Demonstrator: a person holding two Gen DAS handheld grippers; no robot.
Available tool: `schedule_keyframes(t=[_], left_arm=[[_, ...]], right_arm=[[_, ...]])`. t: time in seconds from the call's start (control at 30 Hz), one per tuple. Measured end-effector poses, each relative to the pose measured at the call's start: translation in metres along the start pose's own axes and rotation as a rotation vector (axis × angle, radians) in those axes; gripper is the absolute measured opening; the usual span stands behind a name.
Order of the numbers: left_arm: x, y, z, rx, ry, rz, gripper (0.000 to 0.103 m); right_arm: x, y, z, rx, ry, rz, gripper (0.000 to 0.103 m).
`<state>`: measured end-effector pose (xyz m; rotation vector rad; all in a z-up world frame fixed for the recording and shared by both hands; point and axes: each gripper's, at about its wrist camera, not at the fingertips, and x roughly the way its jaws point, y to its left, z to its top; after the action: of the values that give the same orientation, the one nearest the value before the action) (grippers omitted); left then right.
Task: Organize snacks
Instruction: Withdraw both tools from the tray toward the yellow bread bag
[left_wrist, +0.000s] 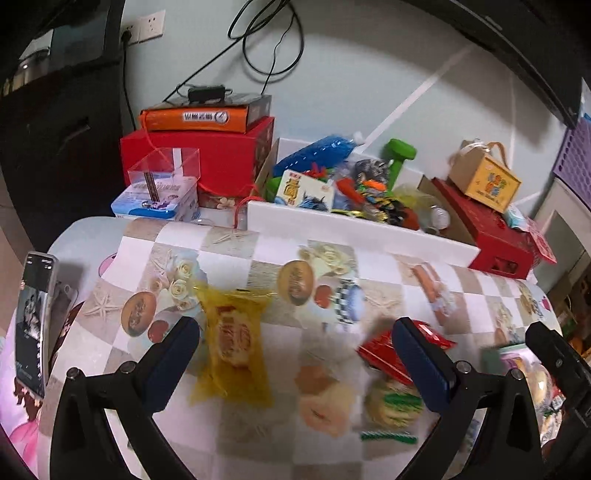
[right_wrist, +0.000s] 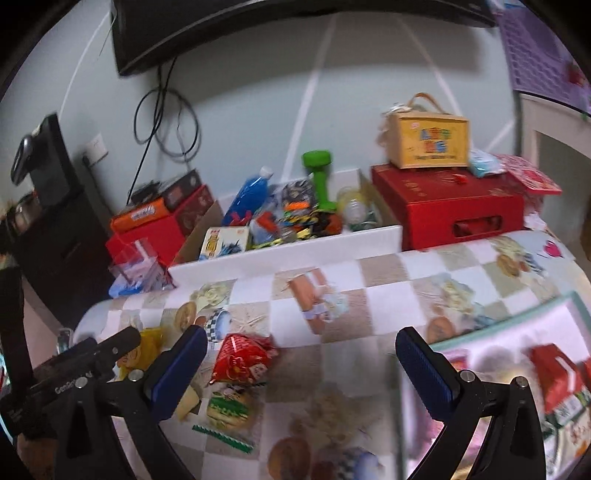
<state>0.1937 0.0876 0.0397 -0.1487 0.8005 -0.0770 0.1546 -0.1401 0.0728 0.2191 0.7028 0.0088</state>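
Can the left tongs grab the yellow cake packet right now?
Probably yes. The left tongs are open and empty, and the yellow cake packet lies flat on the tablecloth just inside the left finger, with nothing on top. The red snack packet sits apart, by the other finger.

Yellow snack packet (left_wrist: 232, 341); red snack packet (right_wrist: 242, 360); green-striped clear packet (right_wrist: 228, 406); checkered picture-print tablecloth (left_wrist: 280, 317).

On the bench (left_wrist: 236, 258) lay three loose snacks: one yellow packet (left_wrist: 232, 350), one red packet (right_wrist: 243, 360) and one green-striped packet (right_wrist: 227, 408). At twelve o'clock stood one green dumbbell (right_wrist: 320, 173) and two red boxes (right_wrist: 447, 206) (left_wrist: 221, 151).
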Motion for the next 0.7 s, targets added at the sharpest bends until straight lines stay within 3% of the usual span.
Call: schedule_keyframes(t=[0.3,0.53,0.6,0.7], left_arm=[[0.039,0.025,-0.003,-0.036,0.043,0.021,0.103],[0.054,0.031,-0.011,-0.046,0.074,0.038,0.102],[0.06,0.033,-0.013,-0.05,0.089,0.037,0.094],[0.066,0.035,-0.015,-0.059,0.105,0.037,0.091]], right_arm=[[0.059,0.027,-0.013,-0.047,0.084,0.031,0.103],[0.082,0.04,-0.027,-0.078,0.129,0.06,0.103],[0.086,0.041,-0.03,-0.079,0.137,0.059,0.103],[0.09,0.044,-0.031,-0.087,0.138,0.061,0.103]])
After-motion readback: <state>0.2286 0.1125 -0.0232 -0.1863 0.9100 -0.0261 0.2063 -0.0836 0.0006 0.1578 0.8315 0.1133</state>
